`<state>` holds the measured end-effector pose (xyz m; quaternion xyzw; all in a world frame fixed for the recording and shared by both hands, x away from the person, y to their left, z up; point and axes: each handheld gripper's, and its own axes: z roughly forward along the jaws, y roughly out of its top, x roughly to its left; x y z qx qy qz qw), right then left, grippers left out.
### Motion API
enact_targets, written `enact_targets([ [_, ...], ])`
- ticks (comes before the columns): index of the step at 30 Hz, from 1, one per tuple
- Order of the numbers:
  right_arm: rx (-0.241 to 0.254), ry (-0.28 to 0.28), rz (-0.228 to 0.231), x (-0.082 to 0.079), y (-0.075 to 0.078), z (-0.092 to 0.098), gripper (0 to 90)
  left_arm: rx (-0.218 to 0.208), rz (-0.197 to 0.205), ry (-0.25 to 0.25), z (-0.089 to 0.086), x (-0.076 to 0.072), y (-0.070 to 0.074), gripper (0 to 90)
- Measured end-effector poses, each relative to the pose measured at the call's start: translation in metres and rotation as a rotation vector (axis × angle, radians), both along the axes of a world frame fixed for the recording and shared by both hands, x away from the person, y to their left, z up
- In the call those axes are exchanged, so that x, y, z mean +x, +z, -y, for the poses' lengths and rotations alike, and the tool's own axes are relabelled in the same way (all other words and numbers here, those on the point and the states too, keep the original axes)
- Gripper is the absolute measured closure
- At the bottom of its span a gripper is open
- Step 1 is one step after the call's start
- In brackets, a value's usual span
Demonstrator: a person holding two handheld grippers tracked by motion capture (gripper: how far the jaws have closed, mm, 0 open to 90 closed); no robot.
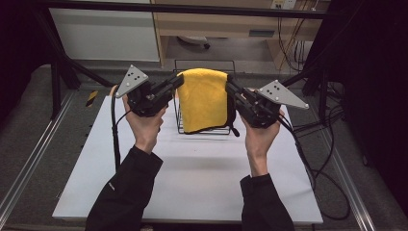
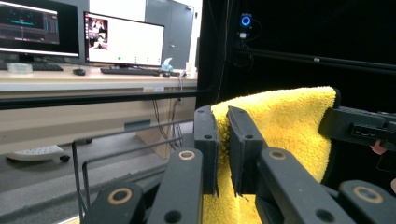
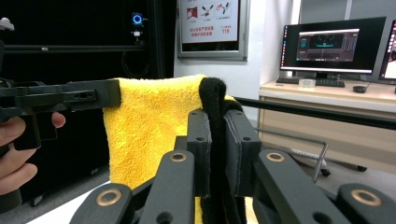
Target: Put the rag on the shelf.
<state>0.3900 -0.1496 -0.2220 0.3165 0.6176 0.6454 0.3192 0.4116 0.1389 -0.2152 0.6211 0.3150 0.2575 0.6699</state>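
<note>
White and bare over most of its top, the counter (image 1: 192, 183) sits inside a dark framed booth, with desks and lit monitors (image 2: 123, 39) beyond it. Toward the far edge of the counter, about midway between its left and right edges, stands a black wire rack (image 1: 204, 126). A yellow towel (image 1: 206, 98) with a black trimmed edge hangs folded in front of the rack's upper bar, stretched level between the two claws, its lower end hanging down near the counter.

The left claw (image 1: 179, 82) is clamped on the towel's upper left corner; in the left gripper view its two black jaws stand close together with yellow cloth pinched between them (image 2: 223, 140). The right claw (image 1: 230, 86) is clamped on the upper right corner, and in the right gripper view its jaws squeeze the black trimmed edge (image 3: 215, 140). Both hands, in black sleeves, hold the grippers well above the counter, one on each side of the rack.
</note>
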Motion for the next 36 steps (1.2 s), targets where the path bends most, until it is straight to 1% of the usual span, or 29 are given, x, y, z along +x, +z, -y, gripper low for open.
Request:
enact_targets([
  [5,-0.002,0.000,0.017,0.003,0.011,-0.002,81.5,-0.009,0.011,0.005,-0.001,0.004,0.011,82.6],
  [10,0.006,0.007,0.024,0.007,0.022,-0.002,81.4,-0.012,0.024,0.012,-0.001,0.008,0.024,82.5],
  [14,0.009,0.009,0.032,0.012,0.027,-0.001,81.3,-0.001,0.033,0.017,0.001,0.010,0.031,82.6],
  [17,0.010,0.007,0.035,0.015,0.031,-0.001,81.4,-0.002,0.037,0.019,0.002,0.014,0.036,82.6],
  [20,0.005,0.002,0.049,0.016,0.036,-0.002,81.5,-0.003,0.046,0.021,0.003,0.016,0.042,82.7],
  [26,0.010,-0.001,0.069,0.017,0.048,-0.002,81.5,-0.016,0.068,0.018,0.003,0.017,0.053,82.7],
  [29,0.014,0.005,0.077,0.018,0.054,-0.002,81.5,-0.029,0.069,0.015,0.002,0.019,0.058,82.7],
  [36,0.002,-0.001,0.102,0.024,0.070,-0.007,81.5,-0.034,0.089,0.027,-0.003,0.025,0.071,82.7],
])
